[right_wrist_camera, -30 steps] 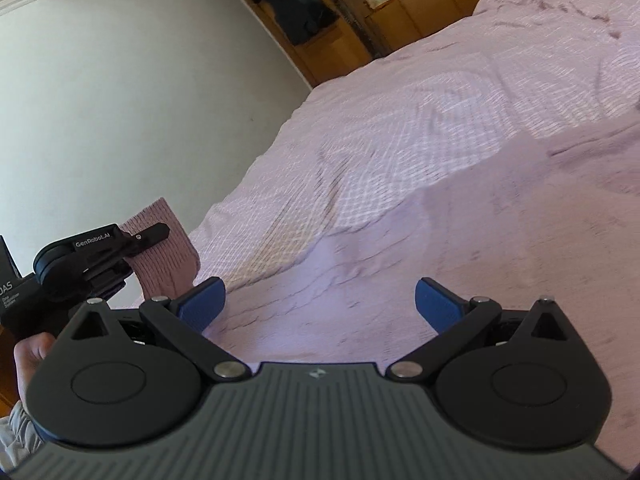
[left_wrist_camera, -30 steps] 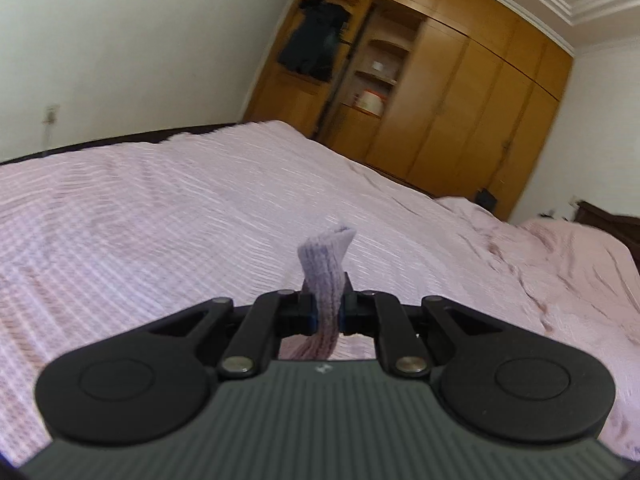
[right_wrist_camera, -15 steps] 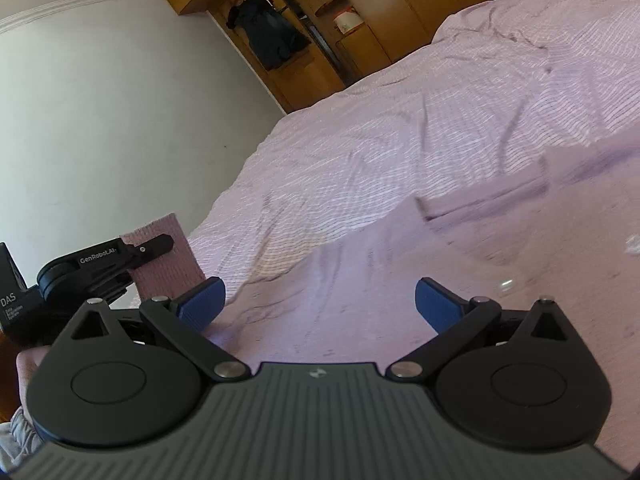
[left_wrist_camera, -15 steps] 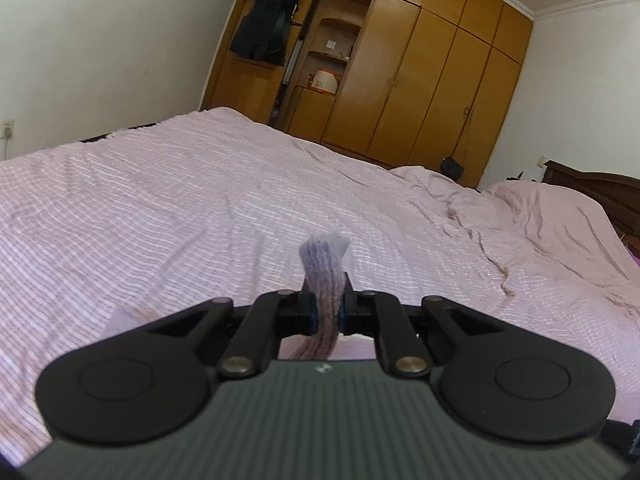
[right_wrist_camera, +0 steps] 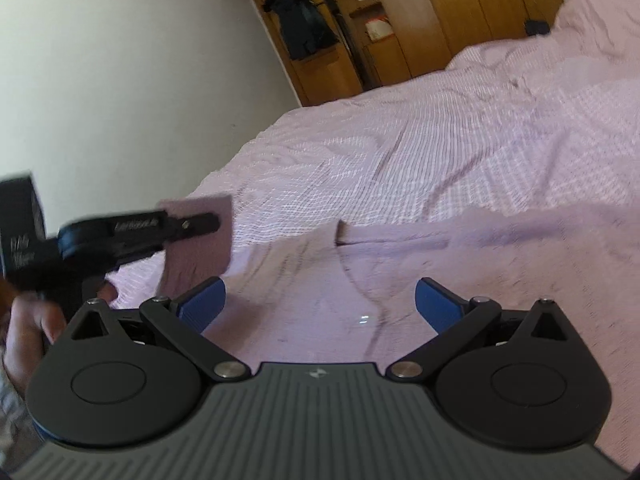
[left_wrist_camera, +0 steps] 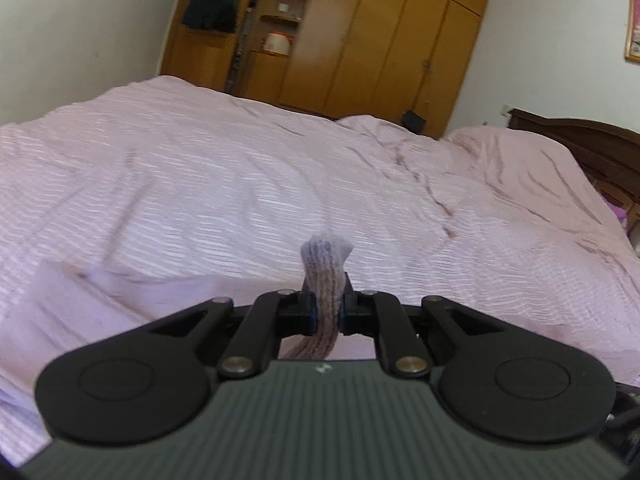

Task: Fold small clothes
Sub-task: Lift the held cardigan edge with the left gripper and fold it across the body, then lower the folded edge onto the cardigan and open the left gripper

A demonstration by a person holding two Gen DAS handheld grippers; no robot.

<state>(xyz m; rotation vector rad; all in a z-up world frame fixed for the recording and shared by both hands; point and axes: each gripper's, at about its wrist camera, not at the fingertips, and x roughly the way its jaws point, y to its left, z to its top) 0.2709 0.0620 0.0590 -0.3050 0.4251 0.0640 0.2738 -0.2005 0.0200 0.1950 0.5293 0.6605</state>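
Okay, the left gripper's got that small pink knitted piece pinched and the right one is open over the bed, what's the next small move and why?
Probably bring the open right gripper across to the free edge of the knitted piece. The left gripper clamps it off the pink bedspread by one edge only, so a second hold seems needed to spread it flat.

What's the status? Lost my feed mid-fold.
Left hand-held gripper shut on pink knit cloth. Right hand-held gripper open, empty. Pink bedspread below, nothing blocking.
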